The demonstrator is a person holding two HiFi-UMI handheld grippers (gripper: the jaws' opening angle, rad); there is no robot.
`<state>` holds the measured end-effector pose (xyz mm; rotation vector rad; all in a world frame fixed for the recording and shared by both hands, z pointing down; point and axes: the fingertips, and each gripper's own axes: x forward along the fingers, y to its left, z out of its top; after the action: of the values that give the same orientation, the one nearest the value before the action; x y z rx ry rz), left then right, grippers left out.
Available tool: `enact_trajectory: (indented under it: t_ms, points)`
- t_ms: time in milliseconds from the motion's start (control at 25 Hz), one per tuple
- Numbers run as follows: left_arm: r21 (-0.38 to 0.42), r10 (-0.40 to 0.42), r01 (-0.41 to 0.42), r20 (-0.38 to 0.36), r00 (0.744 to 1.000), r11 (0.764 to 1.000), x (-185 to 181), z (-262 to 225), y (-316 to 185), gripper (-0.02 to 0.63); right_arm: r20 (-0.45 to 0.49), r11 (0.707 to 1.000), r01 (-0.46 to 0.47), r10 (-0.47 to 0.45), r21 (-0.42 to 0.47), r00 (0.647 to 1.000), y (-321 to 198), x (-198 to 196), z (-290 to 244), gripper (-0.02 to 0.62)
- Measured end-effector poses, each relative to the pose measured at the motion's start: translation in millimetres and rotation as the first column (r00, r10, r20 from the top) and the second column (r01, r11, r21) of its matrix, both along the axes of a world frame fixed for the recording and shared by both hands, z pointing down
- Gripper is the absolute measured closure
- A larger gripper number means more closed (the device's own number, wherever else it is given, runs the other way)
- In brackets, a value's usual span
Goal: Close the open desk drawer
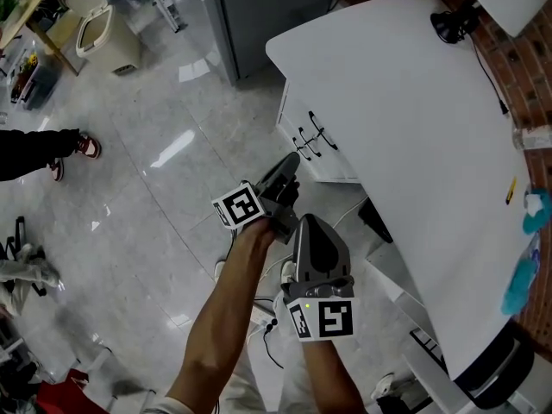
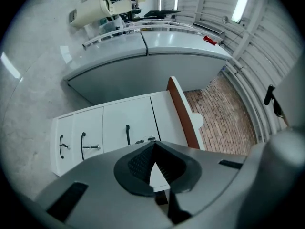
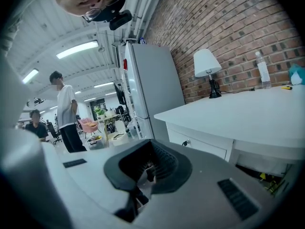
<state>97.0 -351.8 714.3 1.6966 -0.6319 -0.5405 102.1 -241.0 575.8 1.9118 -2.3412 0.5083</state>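
A white desk (image 1: 414,102) has a drawer stack (image 1: 323,149) at its near end, with black handles (image 1: 312,136). In the left gripper view the three drawer fronts (image 2: 126,120) look flush with each other, and a key sticks out of the middle one (image 2: 93,147). My left gripper (image 1: 291,164) points level at the stack from a short way off, apart from it. Its jaws (image 2: 152,146) meet at the tips and hold nothing. My right gripper (image 1: 309,224) hangs lower and nearer to me, also shut (image 3: 148,168) and empty.
A black-based lamp (image 1: 453,24) and a bottle (image 3: 262,70) stand at the desk's far side by the brick wall. A grey fridge (image 1: 259,7) stands beyond the desk. A person's red shoes (image 1: 86,147) are at the left, and a chair (image 1: 509,369) is at the bottom right.
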Motion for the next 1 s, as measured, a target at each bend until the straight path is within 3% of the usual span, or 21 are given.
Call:
enact_trajectory:
  t_ms: [360, 520, 760, 1000]
  points:
    - [0.103, -0.040, 0.030, 0.090, 0.995, 0.994, -40.3, -70.1, 29.0, 0.601, 0.009, 0.999, -0.017, 0.017, 0.033, 1.000, 4.5, -8.7, -39.0, 0.584]
    - [0.179, -0.041, 0.008, 0.182, 0.982, 0.984, -54.6, -107.1, 44.9, 0.601, 0.003, 0.998, -0.014, 0.014, 0.053, 1.000, 5.2, -18.2, -62.1, 0.584]
    - [0.223, -0.071, 0.027, 0.194, 0.978, 0.974, -71.1, -155.3, 49.2, 0.601, -0.020, 0.997, 0.006, -0.004, 0.083, 1.000, 5.8, -26.6, -98.2, 0.584]
    - [0.307, -0.123, 0.037, 0.265, 0.956, 0.951, -90.9, -212.7, 53.7, 0.601, -0.026, 0.996, 0.013, -0.011, 0.093, 1.000, 7.2, -43.5, -136.8, 0.584]
